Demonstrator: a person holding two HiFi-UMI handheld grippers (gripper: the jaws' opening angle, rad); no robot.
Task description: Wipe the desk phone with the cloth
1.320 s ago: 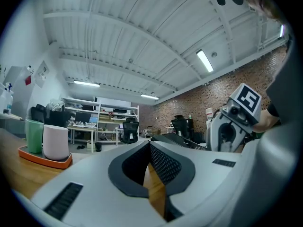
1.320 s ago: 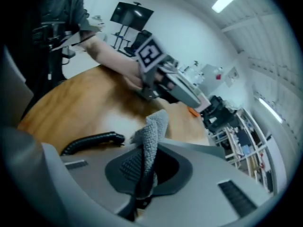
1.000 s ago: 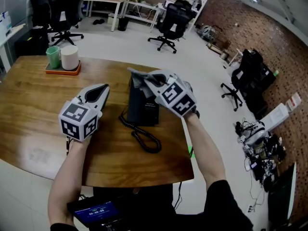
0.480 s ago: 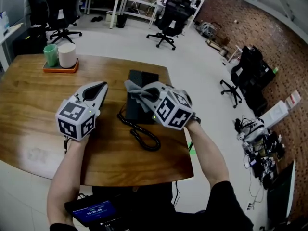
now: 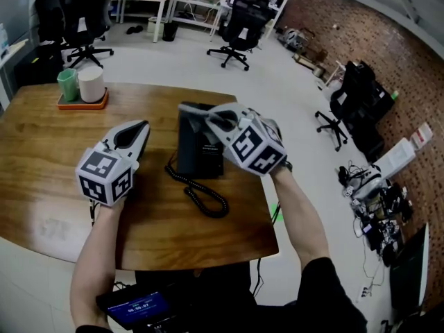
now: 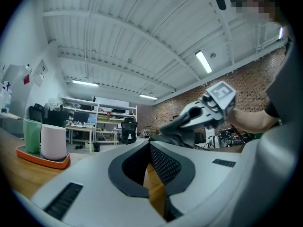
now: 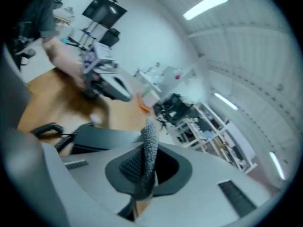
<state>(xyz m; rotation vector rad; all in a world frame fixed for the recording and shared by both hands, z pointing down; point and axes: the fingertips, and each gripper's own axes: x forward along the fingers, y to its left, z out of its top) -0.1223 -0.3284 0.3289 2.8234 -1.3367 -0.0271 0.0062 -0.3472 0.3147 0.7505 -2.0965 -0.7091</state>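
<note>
A black desk phone (image 5: 199, 151) lies on the wooden table (image 5: 41, 151), its coiled cord (image 5: 206, 194) trailing toward me. My right gripper (image 5: 205, 117) is shut on a grey cloth (image 5: 193, 112) and holds it over the phone's far end. In the right gripper view the cloth (image 7: 149, 148) sticks up between the jaws, with the phone (image 7: 102, 137) just beyond. My left gripper (image 5: 141, 126) hovers left of the phone, apart from it, jaws together and empty. It shows in the right gripper view as the left gripper (image 7: 108, 83).
An orange tray (image 5: 81, 104) with a green cup (image 5: 66, 84) and a white cup (image 5: 91, 83) sits at the table's far left. The table's right edge (image 5: 262, 186) runs close beside the phone. Office chairs (image 5: 239, 26) stand on the floor beyond.
The right gripper drew the cloth toward me across the phone, then carried it back to the phone's far end. The left gripper has barely moved.
</note>
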